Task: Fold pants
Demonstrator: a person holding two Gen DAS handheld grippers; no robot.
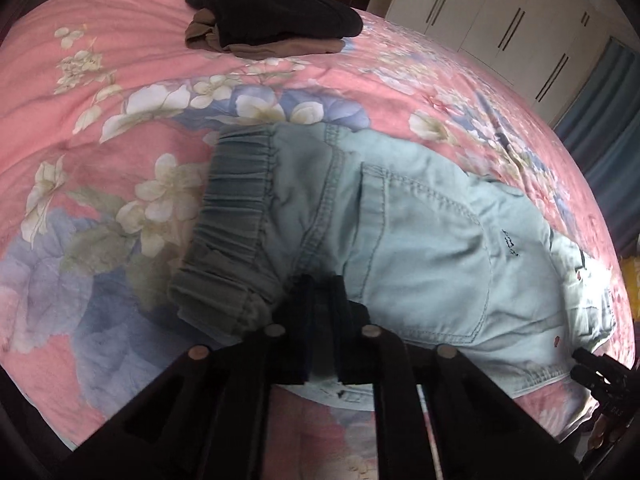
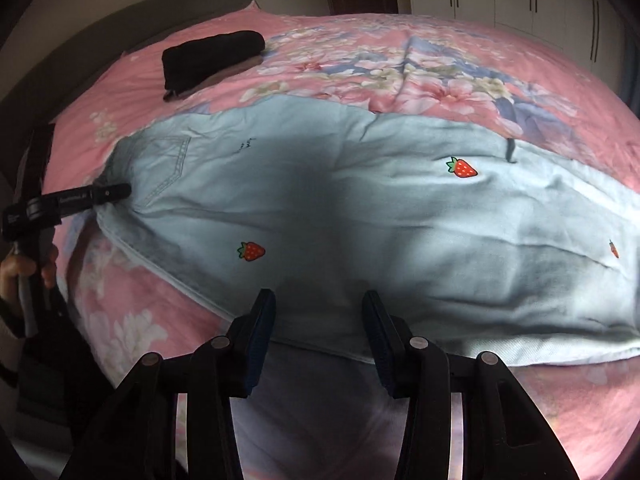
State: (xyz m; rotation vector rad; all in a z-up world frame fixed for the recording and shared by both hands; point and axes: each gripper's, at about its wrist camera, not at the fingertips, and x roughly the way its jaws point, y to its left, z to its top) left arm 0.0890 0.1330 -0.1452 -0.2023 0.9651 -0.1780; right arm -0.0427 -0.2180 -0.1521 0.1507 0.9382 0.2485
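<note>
Light blue denim pants (image 1: 420, 240) with strawberry prints lie spread flat on the pink floral bedcover (image 1: 100, 100). Their elastic waistband (image 1: 240, 200) is at the left in the left wrist view. My left gripper (image 1: 320, 292) is shut on the fabric just below the waistband. In the right wrist view the pants (image 2: 360, 208) stretch across the bed, with the left gripper (image 2: 120, 192) clamped on their left end. My right gripper (image 2: 318, 300) stands open over the near edge of a pant leg, its pads apart and the cloth flat beneath. The right gripper (image 1: 580, 364) also shows at the lower right.
A folded pile of black and brown garments (image 1: 272, 20) sits at the far side of the bed, also seen as the dark pile (image 2: 212, 56). White wardrobe doors (image 1: 500, 20) and a blue curtain (image 1: 600, 120) stand beyond. A grey headboard (image 2: 120, 20) runs along the left.
</note>
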